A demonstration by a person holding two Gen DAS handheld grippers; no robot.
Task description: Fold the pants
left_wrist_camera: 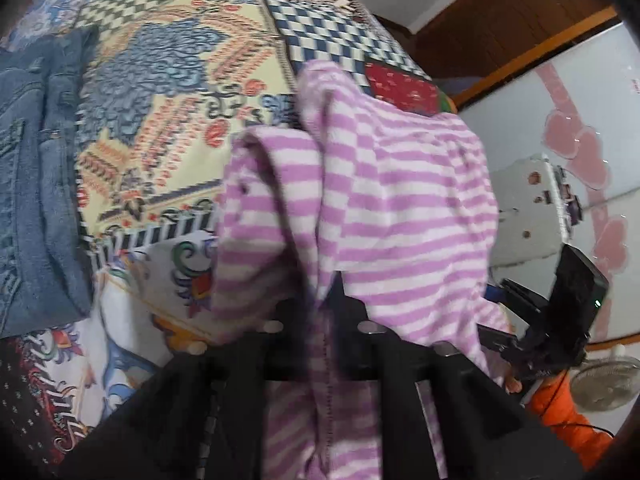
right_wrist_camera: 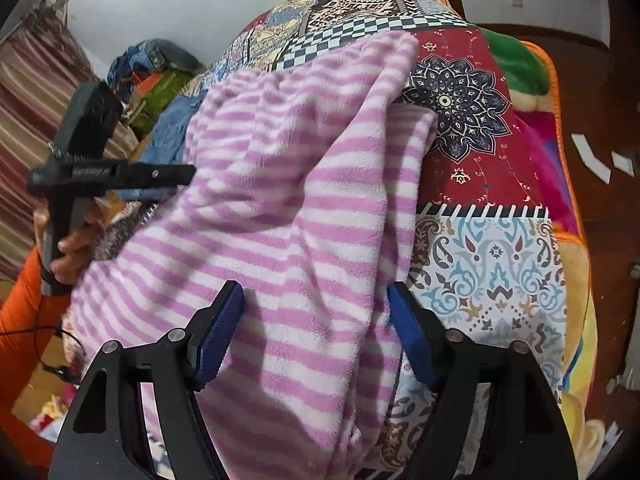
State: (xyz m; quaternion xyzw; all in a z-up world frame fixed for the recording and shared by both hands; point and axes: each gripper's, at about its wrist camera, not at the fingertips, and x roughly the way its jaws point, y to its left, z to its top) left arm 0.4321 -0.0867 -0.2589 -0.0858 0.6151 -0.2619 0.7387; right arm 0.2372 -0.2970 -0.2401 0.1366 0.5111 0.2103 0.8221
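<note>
The left gripper (left_wrist_camera: 320, 300) sits low in the centre of the left wrist view with its jaws pinched tight on a fold of the striped pants (left_wrist_camera: 380, 208); the fleece bunches up over both fingers and hides the tips, and a stitched hem runs down between them toward the bottom edge. That grip looks meant to carry one end of the garment, so that the cloth can be lifted and laid over itself.

In the right wrist view the right gripper (right_wrist_camera: 316, 336) stands at the bottom centre with its jaws apart, the blue pads (right_wrist_camera: 218, 332) on either side of a thick band of the pants (right_wrist_camera: 288, 184). The left pad lies against the fleece; whether the right pad presses on it cannot be told, and the cloth between them looks loose rather than squeezed. I judge this as a hand placed to take or steady the near end while the other hand holds its corner.

Outward from the jaws, the pants run up the middle of both views, draped in a doubled heap on the patterned bedspread (right_wrist_camera: 492, 264), which gives a broad soft surface for folding. At the far left of the left wrist view lies a pair of jeans (left_wrist_camera: 36, 168), apart from the fleece. At the left edge of the right wrist view a hand (right_wrist_camera: 76, 252) in an orange sleeve (right_wrist_camera: 20, 304) grasps the handle of the other gripper.
</note>
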